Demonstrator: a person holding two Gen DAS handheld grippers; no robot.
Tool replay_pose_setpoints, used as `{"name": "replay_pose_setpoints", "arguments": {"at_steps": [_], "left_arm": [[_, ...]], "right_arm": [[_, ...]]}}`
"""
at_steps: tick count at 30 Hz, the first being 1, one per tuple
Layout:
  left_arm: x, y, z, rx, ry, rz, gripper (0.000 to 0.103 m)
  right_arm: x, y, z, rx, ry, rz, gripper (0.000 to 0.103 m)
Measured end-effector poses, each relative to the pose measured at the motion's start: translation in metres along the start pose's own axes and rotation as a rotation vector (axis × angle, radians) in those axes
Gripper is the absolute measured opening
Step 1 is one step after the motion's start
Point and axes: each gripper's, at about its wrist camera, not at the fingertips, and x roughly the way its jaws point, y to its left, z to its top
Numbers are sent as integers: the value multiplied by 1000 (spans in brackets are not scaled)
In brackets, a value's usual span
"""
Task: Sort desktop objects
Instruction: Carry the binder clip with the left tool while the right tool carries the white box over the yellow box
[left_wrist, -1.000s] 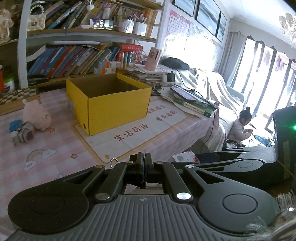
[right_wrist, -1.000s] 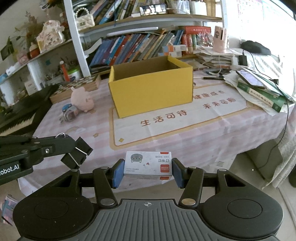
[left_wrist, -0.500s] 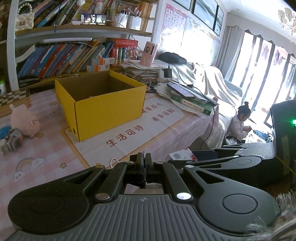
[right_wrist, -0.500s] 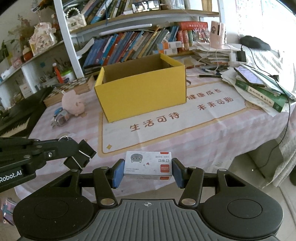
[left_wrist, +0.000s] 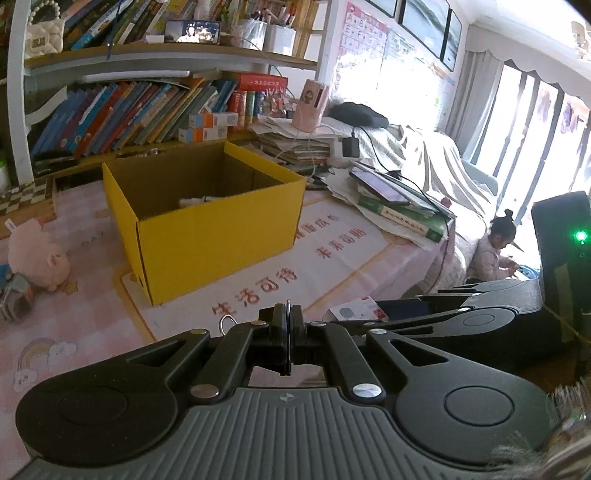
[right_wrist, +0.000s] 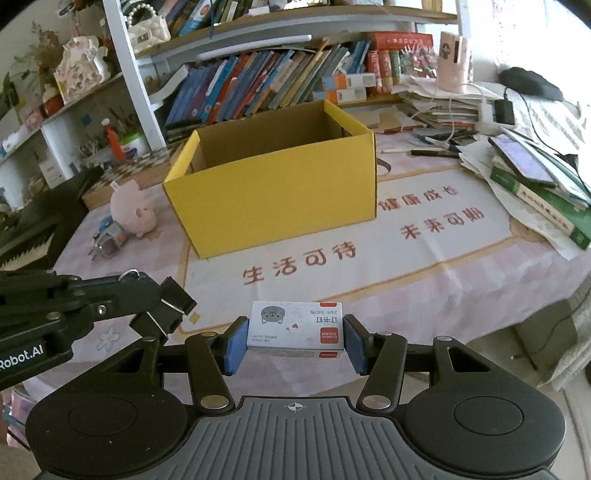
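The right gripper (right_wrist: 295, 341) grasps a staple box (right_wrist: 295, 326) between its blue fingers (right_wrist: 233, 345); the left gripper (left_wrist: 288, 332) fingers are clenched on a black binder clip (right_wrist: 168, 308).

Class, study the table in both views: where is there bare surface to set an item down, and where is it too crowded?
Free: the white mat in front of the yellow box, up to the near table edge, and the pink cloth between the box and the plush pig. Crowded: the right end under books and papers, and the strip behind the box along the bookshelf.

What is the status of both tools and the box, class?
Left tool shut on binder clip. Right tool shut on staple box. Yellow box open ahead, nothing between.
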Motion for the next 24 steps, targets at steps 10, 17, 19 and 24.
{"name": "replay_pose_setpoints", "arguments": {"at_steps": [10,17,19,24], "left_arm": [[29,-3,38,13,-49,67,1],[42,0,71,35,-106,131,1],[44,0,79,46,-119,145,1],[57,5,101,65,-143,178,1]], "right_arm": [[24,-23,33,-55,-7,43,54],[35,-37,68,-91,-56,80,54],[38,-40,79,-105,-79,93,54],[43,-45,105,-147,-132,122,54]]}}
